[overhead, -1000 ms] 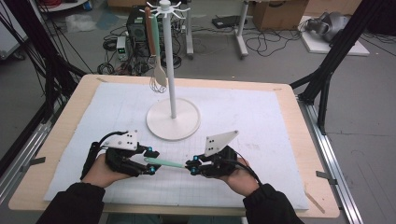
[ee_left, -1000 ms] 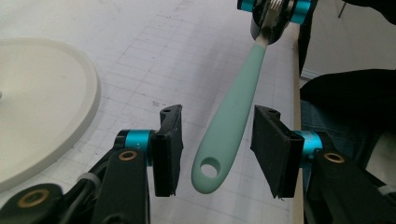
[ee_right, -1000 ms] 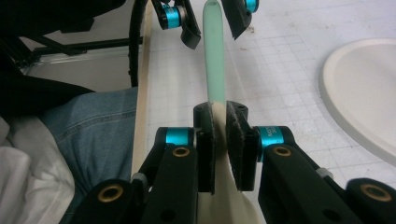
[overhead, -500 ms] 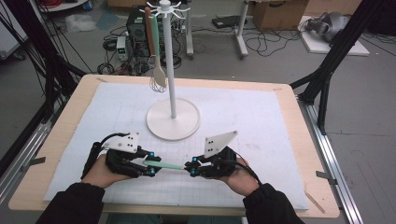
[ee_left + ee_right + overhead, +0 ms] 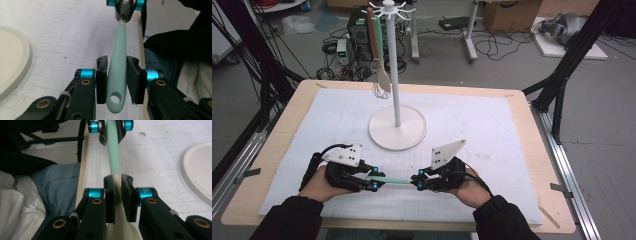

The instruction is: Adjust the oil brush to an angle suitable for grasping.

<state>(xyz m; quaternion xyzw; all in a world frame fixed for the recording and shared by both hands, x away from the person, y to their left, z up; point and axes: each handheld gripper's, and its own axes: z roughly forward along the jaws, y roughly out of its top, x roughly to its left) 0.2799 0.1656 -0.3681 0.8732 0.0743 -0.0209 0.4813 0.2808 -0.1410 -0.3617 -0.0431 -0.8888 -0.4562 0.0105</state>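
Currently the spatula (image 5: 393,179) is held level just above the table (image 5: 517,115), spanning both tongs near the front edge. Its handle is mint green with a hanging hole at the end; its blade is cream. The left tongs (image 5: 374,181) have just been closing, and the pads now bracket the handle end. The right tongs (image 5: 418,183) are clamped on the blade neck. The left gripper view shows the hole (image 5: 115,99); the right gripper view shows the blade (image 5: 119,223). The high view adds the stand (image 5: 397,127) behind.
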